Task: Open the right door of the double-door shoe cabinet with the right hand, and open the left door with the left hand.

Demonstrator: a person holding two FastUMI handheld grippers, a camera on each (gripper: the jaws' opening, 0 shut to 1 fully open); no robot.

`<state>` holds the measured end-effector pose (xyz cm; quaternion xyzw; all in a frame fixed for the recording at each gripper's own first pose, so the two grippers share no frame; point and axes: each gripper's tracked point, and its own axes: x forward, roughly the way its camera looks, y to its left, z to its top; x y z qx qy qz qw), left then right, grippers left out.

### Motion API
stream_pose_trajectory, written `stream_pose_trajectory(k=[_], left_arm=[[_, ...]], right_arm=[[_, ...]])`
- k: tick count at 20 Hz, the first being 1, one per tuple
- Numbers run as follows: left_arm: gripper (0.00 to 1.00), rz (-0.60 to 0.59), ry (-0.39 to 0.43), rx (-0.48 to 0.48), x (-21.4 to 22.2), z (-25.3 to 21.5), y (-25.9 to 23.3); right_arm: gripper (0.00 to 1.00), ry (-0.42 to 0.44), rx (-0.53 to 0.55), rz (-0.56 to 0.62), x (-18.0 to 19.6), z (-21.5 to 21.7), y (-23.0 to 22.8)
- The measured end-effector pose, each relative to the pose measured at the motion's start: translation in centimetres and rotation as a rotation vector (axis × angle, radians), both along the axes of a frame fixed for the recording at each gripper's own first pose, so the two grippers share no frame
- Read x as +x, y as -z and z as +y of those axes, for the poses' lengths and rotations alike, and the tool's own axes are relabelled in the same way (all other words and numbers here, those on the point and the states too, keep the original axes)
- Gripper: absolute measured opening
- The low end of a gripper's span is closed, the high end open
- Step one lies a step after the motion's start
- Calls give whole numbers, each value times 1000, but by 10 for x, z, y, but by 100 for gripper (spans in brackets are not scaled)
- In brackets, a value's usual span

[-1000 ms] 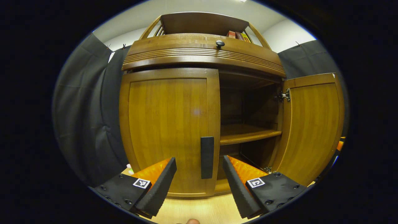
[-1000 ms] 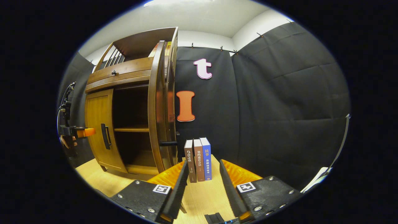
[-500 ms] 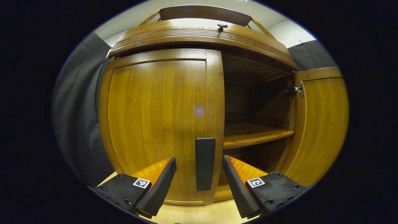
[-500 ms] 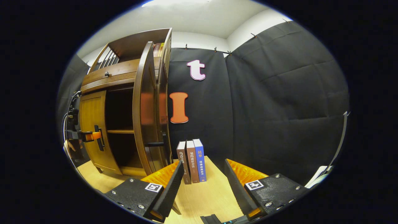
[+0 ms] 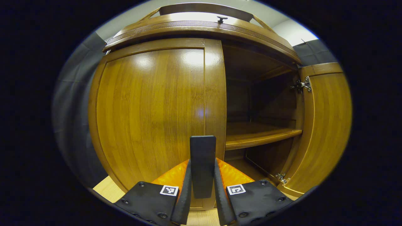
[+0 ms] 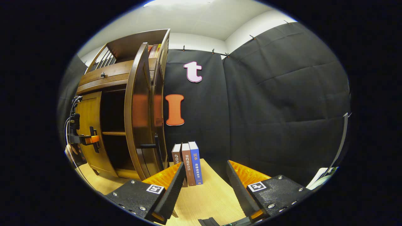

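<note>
A: Start close. What have the left tongs [image 5: 202, 201] got?

B: In the left gripper view their fingers are drawn in tight on either side of the left door's handle [image 5: 203, 166], a flat dark upright bar, and both press on it. The left door [image 5: 150, 113] sits flush against the cabinet front.

A: And the right tongs [image 6: 205, 185]?

B: Spread wide with nothing between the fingers, above bare pale wood-grain tabletop [image 6: 207, 201]. There is free room ahead of them up to three upright books [image 6: 187, 163].

A: Where is the right door?

B: The right door [image 5: 323, 125] stands swung wide, a metal hinge [image 5: 303, 84] showing at its top inner edge. The opened half shows a curved wooden shelf [image 5: 257, 136] and dark space above and below it.

A: What does the right gripper view add?

B: It sees the shoe cabinet [image 6: 119, 78] from the side: the right door edge-on, its dark handle [image 6: 147, 145] sticking out towards the books, which stand just beside it. Farther left, the left tongs sit at the left door's handle. The black cloth wall [image 6: 282, 110] hangs behind.

A: Finish?

B: Glossy brown wood, bowed fronts, a ribbed band with a small dark knob [image 5: 221, 18] on top.
</note>
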<state>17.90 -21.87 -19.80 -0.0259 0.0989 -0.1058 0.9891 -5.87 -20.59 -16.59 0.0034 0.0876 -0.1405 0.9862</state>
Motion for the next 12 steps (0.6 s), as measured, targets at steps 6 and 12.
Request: stream_pose_trajectory(k=[6, 12], left_arm=[[31, 16, 3, 0, -14, 2, -2], [31, 30, 72, -25, -49, 15, -12]], right_arm=[[82, -1, -16, -1, -5, 7, -7], [82, -14, -29, -8, -13, 22, -23]])
